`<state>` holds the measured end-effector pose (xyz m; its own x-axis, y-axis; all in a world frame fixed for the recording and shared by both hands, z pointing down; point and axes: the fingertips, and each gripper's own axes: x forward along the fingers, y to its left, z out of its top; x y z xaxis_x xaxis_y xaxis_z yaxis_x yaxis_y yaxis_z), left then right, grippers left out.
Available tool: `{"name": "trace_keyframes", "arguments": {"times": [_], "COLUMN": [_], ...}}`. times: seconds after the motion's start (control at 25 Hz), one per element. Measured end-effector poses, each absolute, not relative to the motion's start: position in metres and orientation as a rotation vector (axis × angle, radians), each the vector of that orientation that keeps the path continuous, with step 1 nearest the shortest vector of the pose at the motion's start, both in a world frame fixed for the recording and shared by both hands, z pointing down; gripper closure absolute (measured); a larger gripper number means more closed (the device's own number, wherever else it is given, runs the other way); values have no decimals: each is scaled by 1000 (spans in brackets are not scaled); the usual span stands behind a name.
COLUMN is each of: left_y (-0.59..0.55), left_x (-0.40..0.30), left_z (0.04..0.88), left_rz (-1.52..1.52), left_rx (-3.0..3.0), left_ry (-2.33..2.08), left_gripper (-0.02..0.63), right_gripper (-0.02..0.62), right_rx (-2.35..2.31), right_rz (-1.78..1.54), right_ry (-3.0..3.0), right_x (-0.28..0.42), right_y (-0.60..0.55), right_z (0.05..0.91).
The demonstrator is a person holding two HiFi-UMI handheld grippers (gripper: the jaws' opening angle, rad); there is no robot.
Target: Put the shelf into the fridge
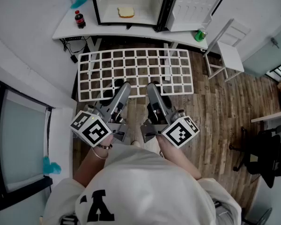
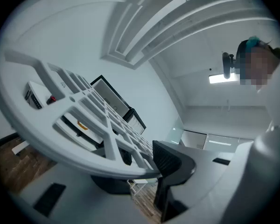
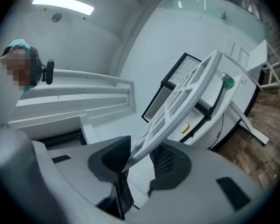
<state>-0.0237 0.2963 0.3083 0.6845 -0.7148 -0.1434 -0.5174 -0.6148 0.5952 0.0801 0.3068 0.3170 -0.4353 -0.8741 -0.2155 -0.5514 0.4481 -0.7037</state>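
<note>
The shelf is a white rectangular grid of square openings with a plain outer rim. It sits in the upper middle of the head view, long sides running left to right, held roughly level in the air above the wooden floor and just short of the bench. Its near long edge is clamped in the jaws of the left gripper and the right gripper, side by side near the middle of that edge. The fridge stands on the bench at the top of the frame, black-framed, white inside, its door swung open to the right.
</note>
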Motion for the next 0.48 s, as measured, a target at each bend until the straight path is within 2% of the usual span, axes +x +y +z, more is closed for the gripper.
{"name": "trace_keyframes", "arguments": {"times": [0.48], "left_y": [295], "left_x": [-18], "left_z": [308], "left_rz": [-483], "left_rx": [2468], "left_ry": [-988], "left_gripper": [462], "right_gripper": [463], "right_rx": [-1198], "right_rz": [-756], "right_ry": [2133], "right_x": [84], "right_y": [303], "right_z": [322]}}
